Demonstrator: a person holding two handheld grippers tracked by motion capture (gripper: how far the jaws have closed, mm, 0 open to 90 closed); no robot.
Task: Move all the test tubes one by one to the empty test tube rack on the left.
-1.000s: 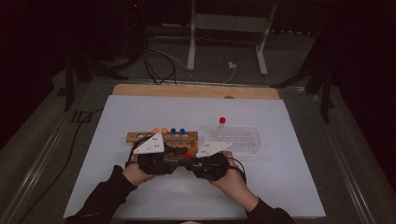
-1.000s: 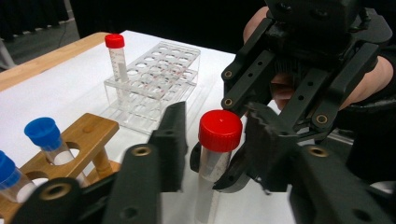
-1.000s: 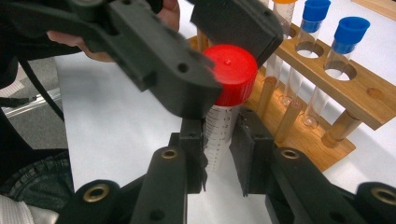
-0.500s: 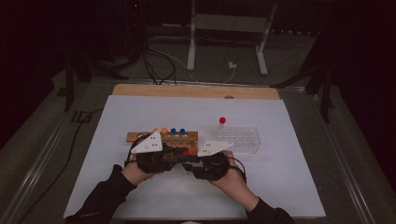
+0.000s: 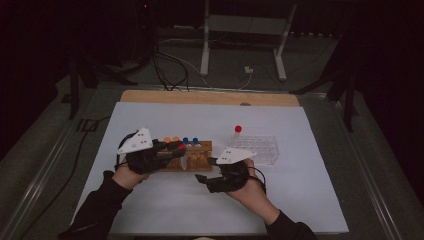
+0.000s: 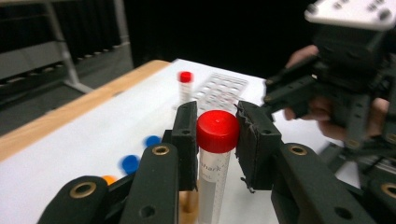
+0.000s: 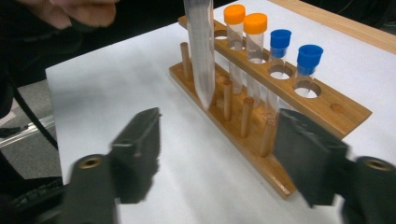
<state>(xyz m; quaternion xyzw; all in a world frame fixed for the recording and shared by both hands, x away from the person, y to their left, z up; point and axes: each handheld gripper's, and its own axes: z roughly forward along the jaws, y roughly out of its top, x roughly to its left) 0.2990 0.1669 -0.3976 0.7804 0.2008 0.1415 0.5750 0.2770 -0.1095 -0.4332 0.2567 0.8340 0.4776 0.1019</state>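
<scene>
A red-capped tube (image 6: 215, 154) is clamped in the left gripper (image 6: 217, 140), just above the wooden rack (image 5: 192, 159). The right gripper (image 7: 219, 154) has just been opening, nothing between its jaws. A carry to the clear tray (image 5: 257, 148) right of the rack seems next, tube kept upright.

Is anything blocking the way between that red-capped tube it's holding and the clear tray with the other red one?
Nothing visible on the white table between them. The left gripper holds the red-capped tube above the wooden rack; the right gripper sits nearer the person, beside the path to the clear tray.
</scene>
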